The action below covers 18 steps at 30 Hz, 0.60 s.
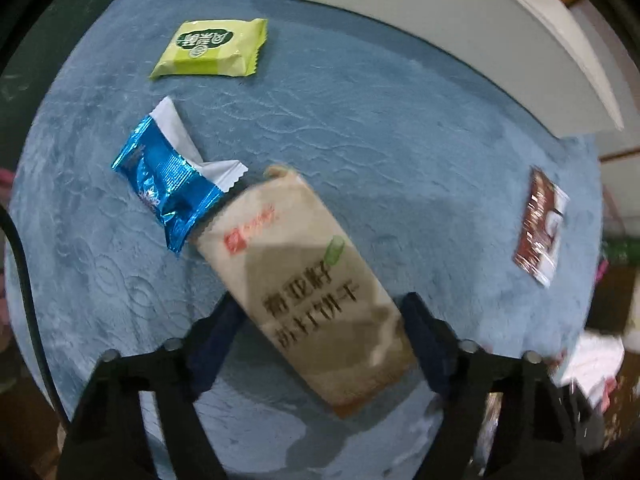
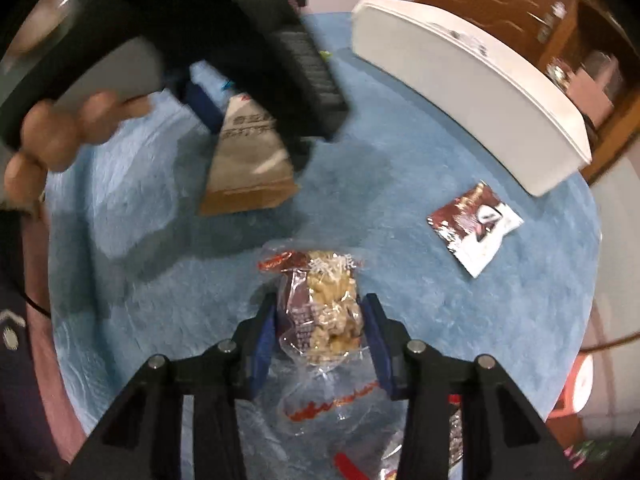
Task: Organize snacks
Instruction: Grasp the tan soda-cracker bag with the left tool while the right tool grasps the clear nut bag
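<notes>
The tan cracker packet (image 1: 312, 288) lies slantwise on the blue counter (image 1: 360, 128), between the left tongs (image 1: 320, 316), whose pads sit at its edges without clearly pressing. The clear nut-snack bag (image 2: 320, 316) stands between the right tongs (image 2: 320, 320), squeezed by both pads. A white box (image 2: 472, 80) sits well apart.

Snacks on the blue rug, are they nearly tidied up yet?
Not nearly; nothing looks put away yet. The left tool is around the tan cracker pack, and the right tool is around the clear nut bar bag. The green packet, blue packet and brown packet lie loose beside the white box.
</notes>
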Motion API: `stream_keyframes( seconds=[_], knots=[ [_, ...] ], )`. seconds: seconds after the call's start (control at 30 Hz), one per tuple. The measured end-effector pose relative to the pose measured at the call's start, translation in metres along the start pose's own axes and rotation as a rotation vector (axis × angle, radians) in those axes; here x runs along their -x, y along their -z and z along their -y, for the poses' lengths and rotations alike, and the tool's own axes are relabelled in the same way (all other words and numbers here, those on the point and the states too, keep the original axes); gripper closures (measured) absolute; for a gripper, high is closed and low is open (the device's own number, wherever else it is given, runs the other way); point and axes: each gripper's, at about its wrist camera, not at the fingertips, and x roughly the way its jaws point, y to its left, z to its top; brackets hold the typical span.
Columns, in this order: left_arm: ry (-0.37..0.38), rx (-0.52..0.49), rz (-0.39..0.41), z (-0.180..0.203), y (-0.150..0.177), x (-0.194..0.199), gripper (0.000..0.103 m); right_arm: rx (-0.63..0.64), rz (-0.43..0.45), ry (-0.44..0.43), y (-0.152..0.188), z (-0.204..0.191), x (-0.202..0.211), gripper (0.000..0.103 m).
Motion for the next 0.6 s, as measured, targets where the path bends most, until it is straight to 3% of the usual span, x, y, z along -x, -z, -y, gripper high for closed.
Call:
stream_keyframes(
  seconds=[0.07,0.27,0.6],
  knots=[
    [0.075,-0.004,0.006,-0.006,0.002,0.009,0.033,-0.036,0.001,0.024,0.001,0.004,0.002,0.061],
    [0.142,-0.099,0.115,-0.009,0.006,0.051,0.035,-0.113,0.057,0.028,-0.002,0.003,0.024,0.061],
    [0.143,-0.345,0.359,-0.003,0.013,0.145,0.035,-0.247,0.233,0.064,-0.051,0.013,0.093,0.061]
  ],
)
